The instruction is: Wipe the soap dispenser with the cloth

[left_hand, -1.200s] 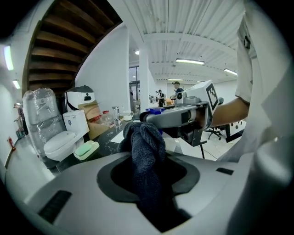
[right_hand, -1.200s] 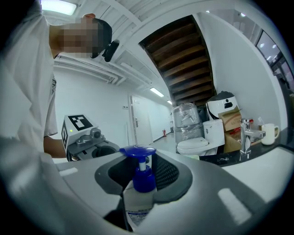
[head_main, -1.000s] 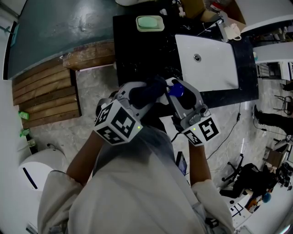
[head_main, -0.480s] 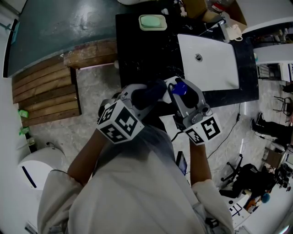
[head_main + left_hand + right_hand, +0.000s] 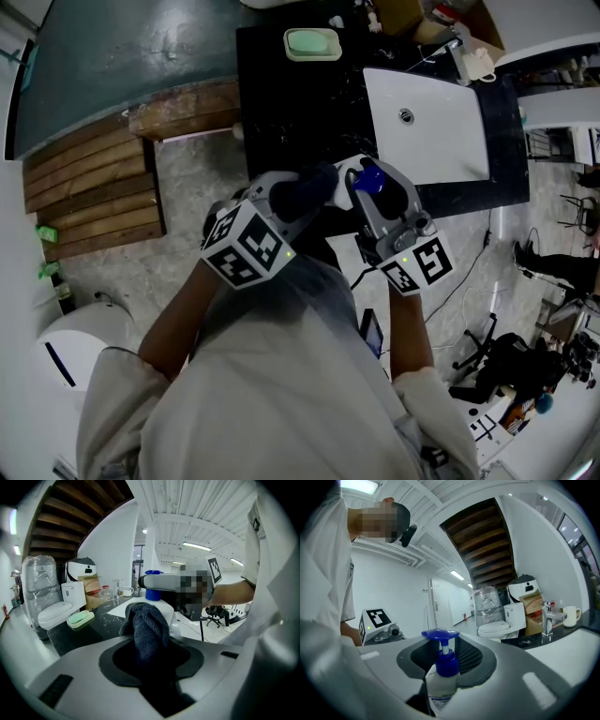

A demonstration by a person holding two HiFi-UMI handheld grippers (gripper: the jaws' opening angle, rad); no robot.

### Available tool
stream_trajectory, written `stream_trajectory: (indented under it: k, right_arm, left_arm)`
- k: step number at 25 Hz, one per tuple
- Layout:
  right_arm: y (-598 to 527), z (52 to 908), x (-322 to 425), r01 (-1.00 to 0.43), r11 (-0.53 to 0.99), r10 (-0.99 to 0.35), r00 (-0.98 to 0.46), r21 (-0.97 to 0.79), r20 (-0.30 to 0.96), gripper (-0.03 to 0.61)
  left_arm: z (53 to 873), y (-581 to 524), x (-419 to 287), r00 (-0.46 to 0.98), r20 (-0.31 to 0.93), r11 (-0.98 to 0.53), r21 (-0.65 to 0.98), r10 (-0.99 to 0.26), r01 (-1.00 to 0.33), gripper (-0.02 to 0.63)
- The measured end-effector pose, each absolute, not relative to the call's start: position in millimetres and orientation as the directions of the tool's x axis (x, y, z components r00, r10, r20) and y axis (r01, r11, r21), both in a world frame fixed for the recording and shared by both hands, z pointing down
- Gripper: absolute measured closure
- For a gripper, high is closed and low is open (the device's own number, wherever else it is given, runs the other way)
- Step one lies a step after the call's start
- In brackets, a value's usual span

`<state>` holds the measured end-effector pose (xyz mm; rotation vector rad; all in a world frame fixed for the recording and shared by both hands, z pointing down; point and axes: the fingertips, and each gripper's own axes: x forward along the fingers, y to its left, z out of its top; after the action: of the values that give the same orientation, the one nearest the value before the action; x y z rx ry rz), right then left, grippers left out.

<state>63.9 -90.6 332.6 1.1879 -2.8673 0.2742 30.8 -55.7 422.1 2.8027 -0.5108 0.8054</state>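
My right gripper (image 5: pixel 443 679) is shut on a white soap dispenser (image 5: pixel 440 688) with a blue pump head (image 5: pixel 440 634); in the head view the blue pump (image 5: pixel 368 178) shows at the tip of the right gripper (image 5: pixel 361 187). My left gripper (image 5: pixel 150 656) is shut on a dark blue-grey cloth (image 5: pixel 145 630), bunched up between its jaws. From above, the cloth (image 5: pixel 302 190) sits in the left gripper (image 5: pixel 309 192) just left of the dispenser, very near or against it. Both are held in the air in front of the black counter (image 5: pixel 281 103).
A white sink (image 5: pixel 427 127) is set in the counter's right part, with a tap (image 5: pixel 457 52) at its far end. A green soap dish (image 5: pixel 311 44) lies at the counter's far left. Wooden steps (image 5: pixel 94 187) lie left; a toilet (image 5: pixel 506 623) and boxes stand beyond.
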Motion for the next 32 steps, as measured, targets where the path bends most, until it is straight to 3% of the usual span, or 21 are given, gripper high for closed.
stream_trajectory:
  k: [32]
  right_arm:
    - [-90,332,64,-0.696,0.701,-0.693,-0.716,-0.154,0.084,0.483]
  left_arm:
    - [472,-45,31,0.720,0.677,-0.933,0.138,-0.155,-0.331,0.477]
